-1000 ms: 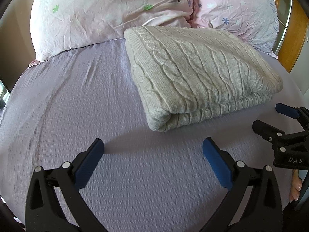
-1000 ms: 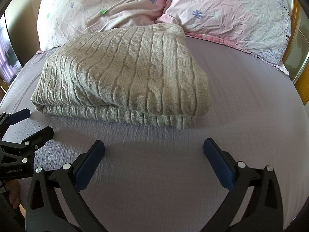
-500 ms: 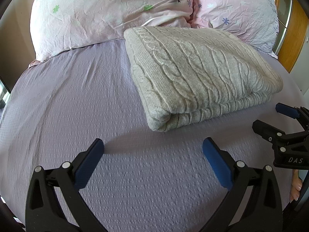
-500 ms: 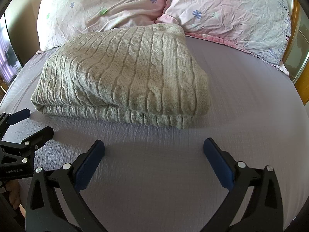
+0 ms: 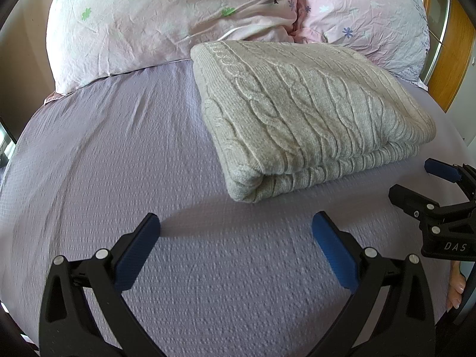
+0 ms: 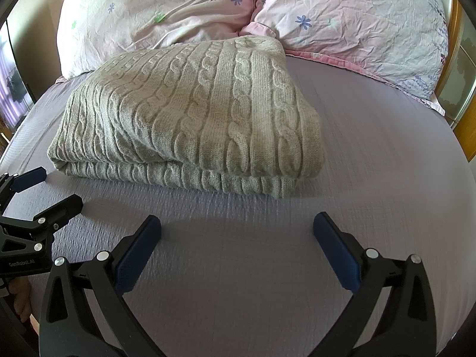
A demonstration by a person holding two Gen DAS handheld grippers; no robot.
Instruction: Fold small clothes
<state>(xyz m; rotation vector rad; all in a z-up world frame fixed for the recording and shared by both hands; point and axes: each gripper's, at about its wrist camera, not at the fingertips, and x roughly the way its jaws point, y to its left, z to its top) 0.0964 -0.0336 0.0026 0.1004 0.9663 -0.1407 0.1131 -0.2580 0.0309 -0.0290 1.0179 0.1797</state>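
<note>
A grey cable-knit sweater (image 5: 309, 113) lies folded into a thick rectangle on the lilac bed sheet (image 5: 119, 160); it also shows in the right wrist view (image 6: 202, 113). My left gripper (image 5: 235, 229) is open and empty, a short way in front of the sweater's near left corner. My right gripper (image 6: 236, 229) is open and empty, in front of the sweater's near edge. Each gripper shows at the edge of the other's view: the right gripper (image 5: 416, 181) and the left gripper (image 6: 56, 187), both apart from the sweater.
Two pink flowered pillows (image 5: 178, 20) (image 6: 357, 20) lie behind the sweater, touching its far edge. A wooden headboard (image 5: 452, 59) stands at the far right. Bare sheet (image 6: 372, 163) lies to the sweater's right and in front.
</note>
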